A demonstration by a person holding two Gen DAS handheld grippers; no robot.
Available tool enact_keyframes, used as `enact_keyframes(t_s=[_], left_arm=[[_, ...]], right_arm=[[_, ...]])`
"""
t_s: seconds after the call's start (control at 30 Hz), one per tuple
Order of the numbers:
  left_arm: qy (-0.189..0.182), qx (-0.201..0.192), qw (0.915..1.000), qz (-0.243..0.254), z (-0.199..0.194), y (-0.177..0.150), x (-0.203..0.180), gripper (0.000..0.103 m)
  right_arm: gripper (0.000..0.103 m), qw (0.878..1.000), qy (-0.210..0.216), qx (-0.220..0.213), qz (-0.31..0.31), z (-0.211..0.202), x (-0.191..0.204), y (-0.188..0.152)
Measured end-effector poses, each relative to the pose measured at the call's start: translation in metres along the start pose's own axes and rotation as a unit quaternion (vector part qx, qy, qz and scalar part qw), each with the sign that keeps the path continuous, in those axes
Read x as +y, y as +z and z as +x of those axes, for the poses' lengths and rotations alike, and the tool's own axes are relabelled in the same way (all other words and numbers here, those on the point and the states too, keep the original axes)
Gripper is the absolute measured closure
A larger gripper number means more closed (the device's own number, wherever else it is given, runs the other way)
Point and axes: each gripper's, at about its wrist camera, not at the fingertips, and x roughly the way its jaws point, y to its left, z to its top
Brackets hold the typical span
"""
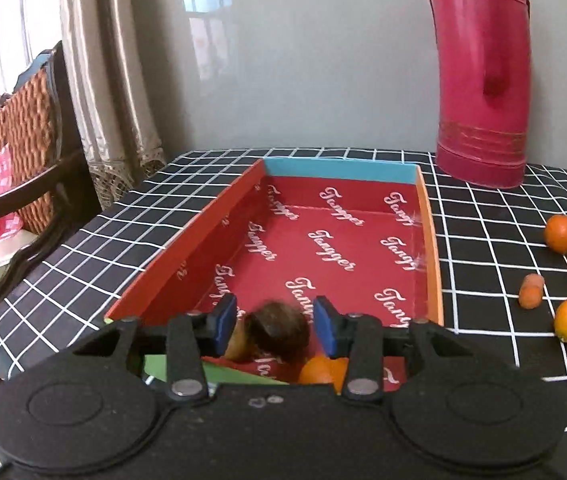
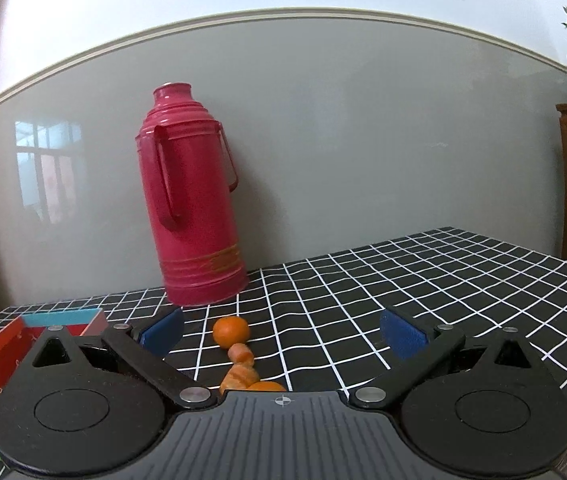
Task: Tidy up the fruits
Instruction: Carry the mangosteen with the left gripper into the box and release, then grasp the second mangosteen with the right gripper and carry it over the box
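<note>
Checked tablecloth (image 1: 483,240), blurred brown fruit (image 1: 279,332) between jaws.

Open red printed cardboard box (image 1: 429,216) ahead of left gripper (image 1: 275,322); tall pink thermos flask (image 1: 483,76) beyond-right; small orange fruits (image 1: 560,233) right, on black checked tablecloth (image 1: 483,216).

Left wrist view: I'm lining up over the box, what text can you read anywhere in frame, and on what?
"Tangger": white script repeated across the red lining of the open box, floor and inner walls; some copies are cut off or blurred.
Pink thermos: only gold bands near its base, no letters legible in either view.
Left gripper, the brown fruit below it, and the checked tablecloth: no text.
</note>
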Motion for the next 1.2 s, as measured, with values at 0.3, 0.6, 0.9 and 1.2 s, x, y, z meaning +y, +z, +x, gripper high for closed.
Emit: enact_keyframes(t_s=[0.3,0.6,0.9,1.2], left_arm=[[-0.005,-0.047,0.9984,-0.032,-0.023,0.008,0.018,0.017],[0.021,-0.072,0.9965,-0.038,-0.028,0.012,0.035,0.012],[0.035,-0.065,0.9947,-0.071,-0.028,0.016,0.065,0.01],[0.048,-0.056,0.993,-0.092,-0.026,0.016,0.089,0.008]], right_arm=[[0.0,0.999,0.031,0.023,-0.019,0.004,0.008,-0.005],[0.001,0.987,0.111,0.081,-0.088,0.015,0.045,-0.026],[0.033,0.981,0.089,0.144,-0.095,0.039,0.052,-0.044],[0.064,0.979,0.078,0.177,-0.068,0.061,0.044,-0.051]])
